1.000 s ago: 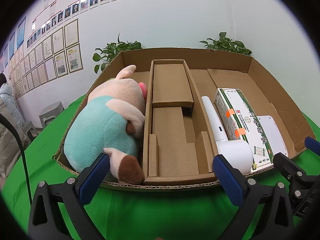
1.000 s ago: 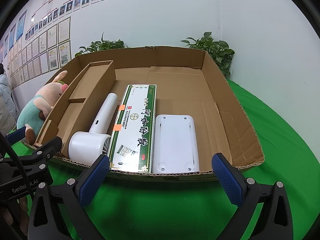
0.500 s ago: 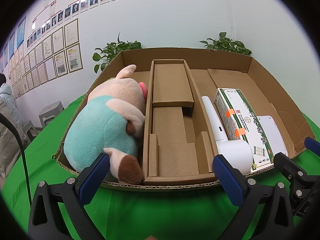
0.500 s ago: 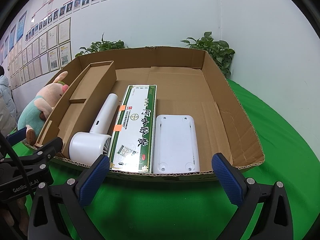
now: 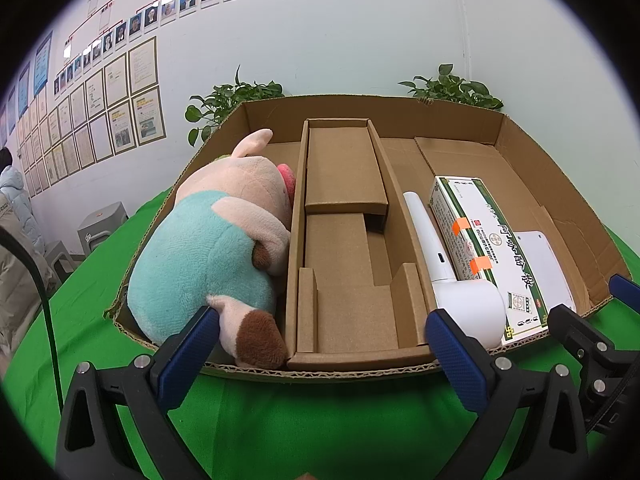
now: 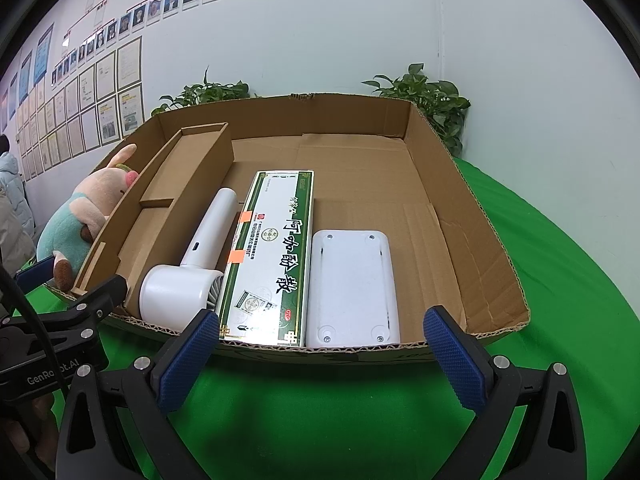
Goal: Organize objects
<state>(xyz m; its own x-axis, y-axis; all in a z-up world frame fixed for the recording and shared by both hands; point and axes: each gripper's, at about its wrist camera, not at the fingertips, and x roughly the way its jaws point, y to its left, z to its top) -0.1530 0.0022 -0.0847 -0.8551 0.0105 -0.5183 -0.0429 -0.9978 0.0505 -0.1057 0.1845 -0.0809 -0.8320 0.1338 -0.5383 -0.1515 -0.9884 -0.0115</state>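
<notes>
Across the green bench, inside the cardboard box [image 6: 460, 216], my left claw [image 5: 320, 348] and right claw [image 6: 320, 350] gape wide, empty; the hair dryer [image 6: 192, 268] lies beside the green carton [image 6: 272, 256]; smooth, rigid, probably light; I'd pinch its handle.

The box [image 6: 472, 216] is open on top. Its right part is bare floor behind the white slab [image 6: 352, 284] and along the right wall. The insert [image 5: 344, 240] is an empty trough. The plush [image 5: 212, 248] fills the left bay; the dryer [image 6: 192, 268], carton [image 6: 272, 248] and slab lie packed side by side, touching.
</notes>
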